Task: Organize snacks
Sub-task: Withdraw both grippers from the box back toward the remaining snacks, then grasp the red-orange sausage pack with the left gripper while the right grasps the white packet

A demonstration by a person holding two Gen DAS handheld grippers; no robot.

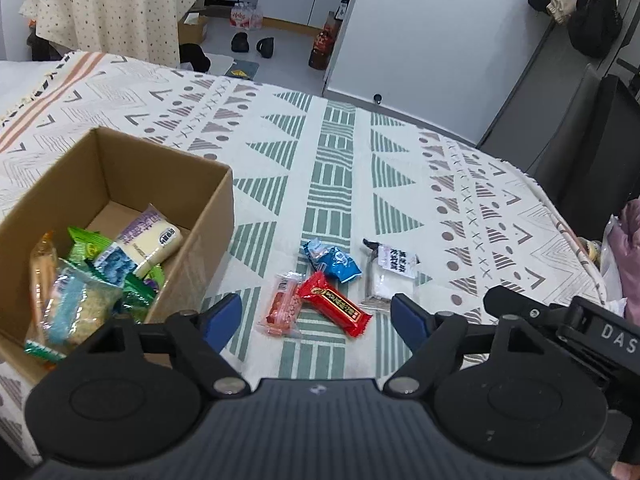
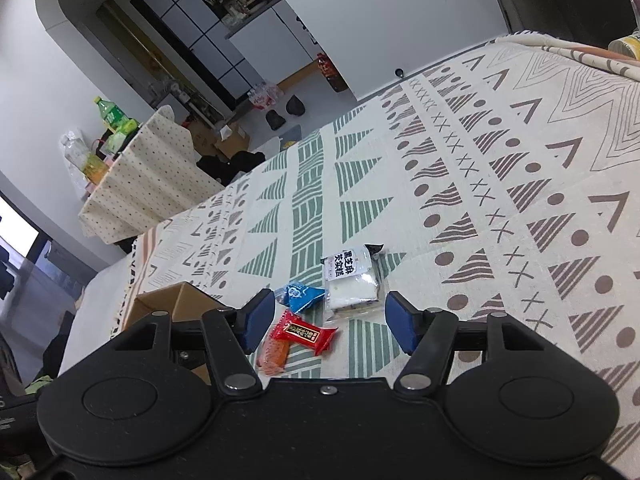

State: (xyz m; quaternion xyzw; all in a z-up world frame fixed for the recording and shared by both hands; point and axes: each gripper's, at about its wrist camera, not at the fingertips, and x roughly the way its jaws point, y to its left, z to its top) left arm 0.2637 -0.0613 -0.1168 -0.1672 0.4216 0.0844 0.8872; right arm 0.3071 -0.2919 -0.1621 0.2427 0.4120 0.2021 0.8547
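Note:
Several loose snacks lie on the patterned tablecloth (image 1: 340, 160): a red bar (image 1: 334, 309), a pink-red clear pack (image 1: 282, 304), a blue packet (image 1: 332, 260) and a white clear pack with a black-lettered label (image 1: 386, 276). My left gripper (image 1: 316, 322) is open just short of the red bar, nothing between its fingers. A cardboard box (image 1: 212, 216) at the left holds several wrapped snacks. In the right wrist view my right gripper (image 2: 330, 322) is open above the red bar (image 2: 302, 332), with the blue packet (image 2: 300, 296) and white pack (image 2: 354, 280) just beyond.
The other gripper's black body (image 1: 568, 320) juts in at the right of the left wrist view. The box corner (image 2: 172, 300) shows left of the right gripper. Beyond the table's far edge are a spotted cloth-covered table (image 1: 112, 4), shoes and bottles on the floor.

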